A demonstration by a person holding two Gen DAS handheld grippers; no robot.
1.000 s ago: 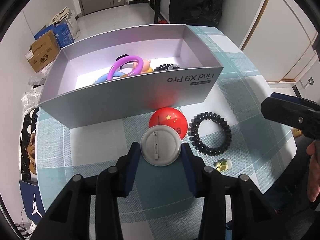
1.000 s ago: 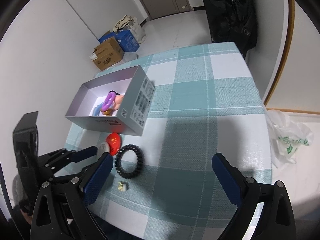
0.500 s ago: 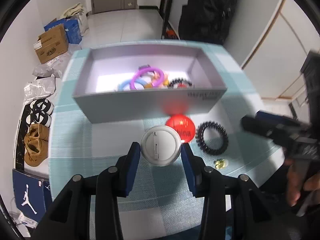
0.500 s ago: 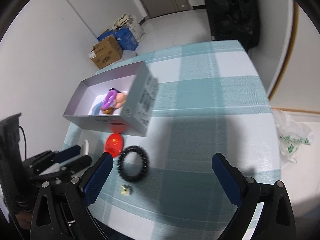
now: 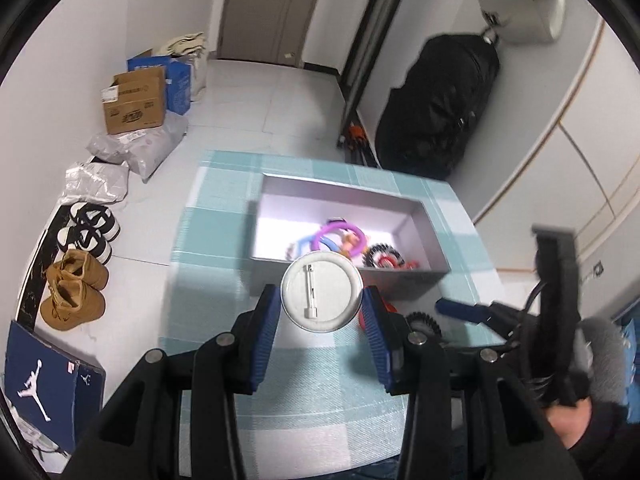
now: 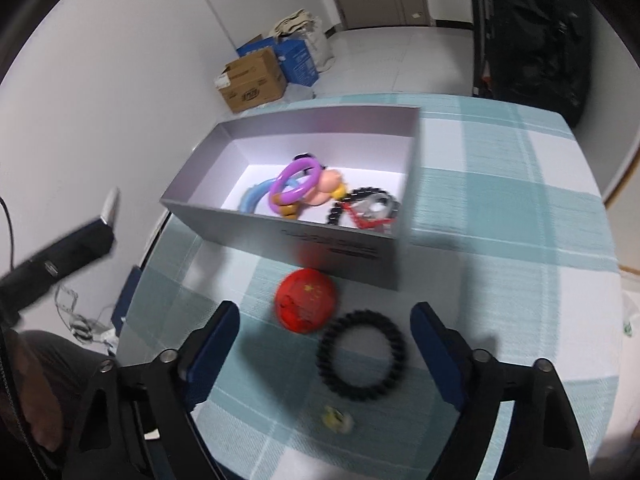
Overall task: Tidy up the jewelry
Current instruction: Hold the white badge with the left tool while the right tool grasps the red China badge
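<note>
Left gripper (image 5: 322,307) clamped on the white pin badge (image 5: 321,291) — grey box (image 5: 400,276) lies just ahead; right gripper (image 6: 325,350) hangs apart over the black coil bracelet (image 6: 362,356).

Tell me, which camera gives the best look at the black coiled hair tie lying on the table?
The right wrist view: the black coiled hair tie lies whole and unobstructed on the tablecloth. In the left wrist view only a sliver peeks out behind the left gripper.

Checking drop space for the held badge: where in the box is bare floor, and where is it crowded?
The grey box floor is bare at its end away from the purple ring. Rings and black bracelet crowd the other end. The left tool holds the white badge.
</note>
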